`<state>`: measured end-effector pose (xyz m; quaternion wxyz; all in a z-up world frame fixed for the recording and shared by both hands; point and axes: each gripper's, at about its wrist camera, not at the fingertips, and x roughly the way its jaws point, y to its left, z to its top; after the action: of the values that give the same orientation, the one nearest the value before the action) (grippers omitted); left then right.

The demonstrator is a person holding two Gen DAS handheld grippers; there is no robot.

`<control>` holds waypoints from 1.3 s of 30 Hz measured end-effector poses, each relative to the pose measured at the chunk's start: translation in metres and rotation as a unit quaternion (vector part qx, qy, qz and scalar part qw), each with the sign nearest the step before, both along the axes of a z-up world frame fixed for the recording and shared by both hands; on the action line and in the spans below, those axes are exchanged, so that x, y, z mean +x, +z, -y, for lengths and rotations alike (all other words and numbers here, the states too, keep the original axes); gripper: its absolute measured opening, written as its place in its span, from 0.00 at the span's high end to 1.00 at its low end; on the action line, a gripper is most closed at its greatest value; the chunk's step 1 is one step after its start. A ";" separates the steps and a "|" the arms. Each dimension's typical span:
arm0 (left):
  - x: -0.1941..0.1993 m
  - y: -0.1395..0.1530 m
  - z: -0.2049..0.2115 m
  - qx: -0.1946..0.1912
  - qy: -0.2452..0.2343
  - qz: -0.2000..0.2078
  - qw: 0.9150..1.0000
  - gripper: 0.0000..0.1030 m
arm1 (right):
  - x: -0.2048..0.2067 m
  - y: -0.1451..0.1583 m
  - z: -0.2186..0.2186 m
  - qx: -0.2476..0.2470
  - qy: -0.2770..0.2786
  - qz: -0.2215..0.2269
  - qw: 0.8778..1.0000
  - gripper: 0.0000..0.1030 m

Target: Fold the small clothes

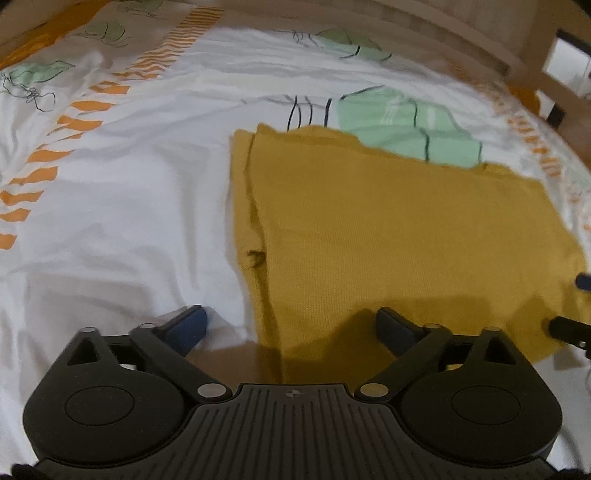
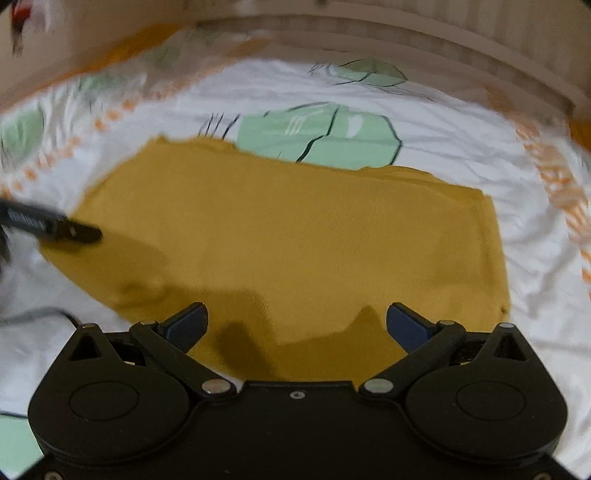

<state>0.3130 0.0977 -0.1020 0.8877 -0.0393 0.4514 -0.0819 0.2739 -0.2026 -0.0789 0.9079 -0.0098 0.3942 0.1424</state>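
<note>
A mustard-yellow knit garment (image 1: 388, 236) lies flat and folded on a white bedsheet (image 1: 129, 206). Its left side shows a folded-over layer. My left gripper (image 1: 291, 325) is open and empty, hovering over the garment's near left corner. In the right wrist view the same garment (image 2: 295, 236) fills the middle. My right gripper (image 2: 297, 323) is open and empty above its near edge. The left gripper's finger (image 2: 74, 230) shows at the garment's left edge in the right wrist view. The right gripper's fingers (image 1: 569, 325) show at the right edge of the left wrist view.
The sheet has green leaf prints (image 2: 317, 134) and orange striped bands (image 1: 74, 122). A wooden bed frame (image 1: 461, 33) runs along the far side. A dark cable (image 2: 44, 315) lies on the sheet at the left.
</note>
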 end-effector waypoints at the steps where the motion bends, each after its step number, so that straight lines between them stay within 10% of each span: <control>1: -0.001 0.005 -0.003 -0.015 0.012 0.001 1.000 0.19 | 0.001 0.004 0.008 0.025 -0.009 -0.005 1.000 0.00; 5: -0.002 0.031 -0.002 -0.065 0.052 0.015 0.996 0.21 | 0.006 0.009 0.037 0.098 -0.058 -0.023 0.993 0.00; 9: 0.005 0.057 0.031 -0.030 0.032 0.047 0.998 0.22 | 0.018 0.004 0.059 0.152 -0.094 -0.056 0.982 0.00; 17: 0.054 0.055 0.103 -0.025 0.009 0.028 0.999 0.79 | 0.023 0.012 0.085 0.200 -0.125 -0.045 0.971 0.00; 39: 0.090 0.006 0.163 0.009 -0.015 -0.033 0.999 0.79 | 0.062 -0.024 0.172 0.299 -0.177 -0.089 0.934 0.00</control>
<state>0.4028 -0.0648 -0.0959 0.8714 -0.0277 0.4816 -0.0897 0.3357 -0.3746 -0.1030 0.8404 0.3444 0.4084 0.0908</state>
